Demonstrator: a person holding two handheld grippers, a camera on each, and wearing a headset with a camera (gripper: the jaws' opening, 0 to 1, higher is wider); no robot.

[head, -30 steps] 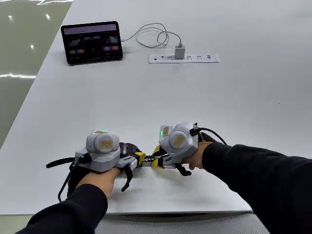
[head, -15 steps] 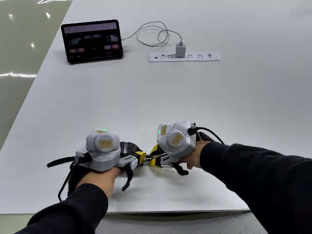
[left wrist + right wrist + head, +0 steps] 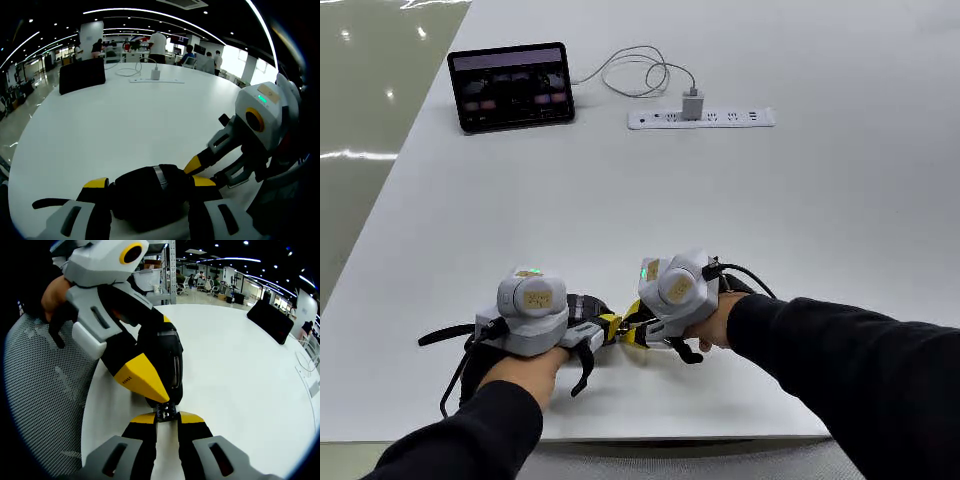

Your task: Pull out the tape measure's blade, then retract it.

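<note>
- Big open office w/ strip lights overhead and people [image 3: 157, 46] standing far back; glossy floor [image 3: 360, 110] along the table's left side.
- Wide white table [image 3: 790, 230], mostly bare.
- Far end: dark tablet [image 3: 510, 86] propped up, white power strip [image 3: 701, 118] to its right w/ a charger plugged in, cable [image 3: 635, 72] looping between them.
- Both grippers sit at the near edge, tips almost meeting.
- L gripper [image 3: 150, 182]: jaws clamped on either side of the tape [image 3: 150, 192], a black case resting on the table.
- Tape's long axis runs left-right along the near edge, mouth facing the R gripper.
- R gripper [image 3: 166, 416]: jaws almost fully closed, pinching the blade tip [image 3: 166, 411] just outside the case; hardly any blade showing.
</note>
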